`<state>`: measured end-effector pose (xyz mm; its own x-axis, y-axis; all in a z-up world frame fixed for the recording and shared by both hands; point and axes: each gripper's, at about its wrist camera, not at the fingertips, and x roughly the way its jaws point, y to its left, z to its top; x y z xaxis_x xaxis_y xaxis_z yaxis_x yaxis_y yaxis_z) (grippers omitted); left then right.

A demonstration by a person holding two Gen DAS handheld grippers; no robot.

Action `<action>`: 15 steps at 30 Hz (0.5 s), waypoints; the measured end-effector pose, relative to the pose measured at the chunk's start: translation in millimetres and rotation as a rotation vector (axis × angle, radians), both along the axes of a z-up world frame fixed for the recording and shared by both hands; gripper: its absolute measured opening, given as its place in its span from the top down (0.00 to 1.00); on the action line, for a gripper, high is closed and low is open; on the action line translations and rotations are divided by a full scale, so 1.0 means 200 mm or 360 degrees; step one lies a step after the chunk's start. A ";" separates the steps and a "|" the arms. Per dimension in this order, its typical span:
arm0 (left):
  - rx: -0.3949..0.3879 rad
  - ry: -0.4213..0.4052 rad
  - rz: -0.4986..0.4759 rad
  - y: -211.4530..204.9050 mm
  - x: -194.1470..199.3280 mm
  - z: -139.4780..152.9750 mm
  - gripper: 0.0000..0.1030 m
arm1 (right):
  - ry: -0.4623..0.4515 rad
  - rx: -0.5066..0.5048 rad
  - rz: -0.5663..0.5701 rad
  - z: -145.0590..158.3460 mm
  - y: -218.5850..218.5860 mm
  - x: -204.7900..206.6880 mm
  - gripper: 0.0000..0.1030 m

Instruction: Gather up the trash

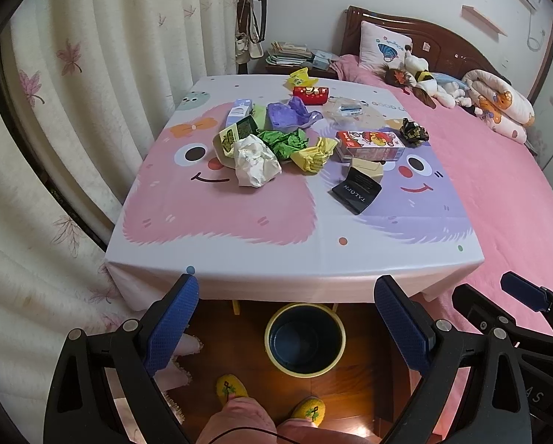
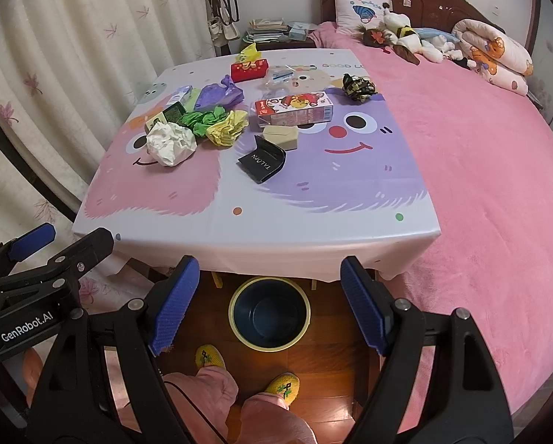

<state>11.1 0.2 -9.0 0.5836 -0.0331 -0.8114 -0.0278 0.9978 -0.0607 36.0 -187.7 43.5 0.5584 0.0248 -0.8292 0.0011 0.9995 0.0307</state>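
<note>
1. Trash sits heaped mid-table (image 1: 221, 229): white wad (image 1: 256, 161), green paper (image 1: 284, 142), yellow wrapper (image 1: 313, 155), red carton (image 1: 369, 144), black card (image 1: 356, 190), more behind, all well back from the near edge.
2. Bin (image 1: 306, 338) stands on the floor, tucked partly under the near edge of the table, mouth up and empty, likely so that pieces drop straight down once carried over the edge.
3. Left gripper (image 1: 287, 318) hangs low in front of the table, fingers spread wide, holding nothing.
4. Right gripper (image 2: 269, 296) is level beside it, fingers likewise released and bare; each one shows at the other's side.
5. Room looks good: the near half of the table is bare, a clear lane to the pile.
6. Bed (image 2: 480, 166) presses against the table's right side, curtain (image 1: 73, 129) close on the left, so sideways swing is tight.
7. Slippers (image 2: 210, 357) stand just before the bin.
</note>
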 end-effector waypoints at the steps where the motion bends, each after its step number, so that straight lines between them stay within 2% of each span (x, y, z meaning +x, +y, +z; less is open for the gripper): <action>1: 0.0000 0.0000 0.0000 0.00 0.00 0.00 0.06 | 0.0000 0.0000 0.0000 0.00 0.00 0.00 0.25; 11: -0.0006 0.0002 -0.0002 0.00 0.01 -0.01 0.06 | 0.0000 0.0004 0.0000 0.02 -0.02 0.01 0.25; 15: 0.0023 -0.0024 -0.0005 0.00 0.01 0.00 0.06 | -0.0022 0.0025 0.0001 -0.02 0.06 -0.03 0.25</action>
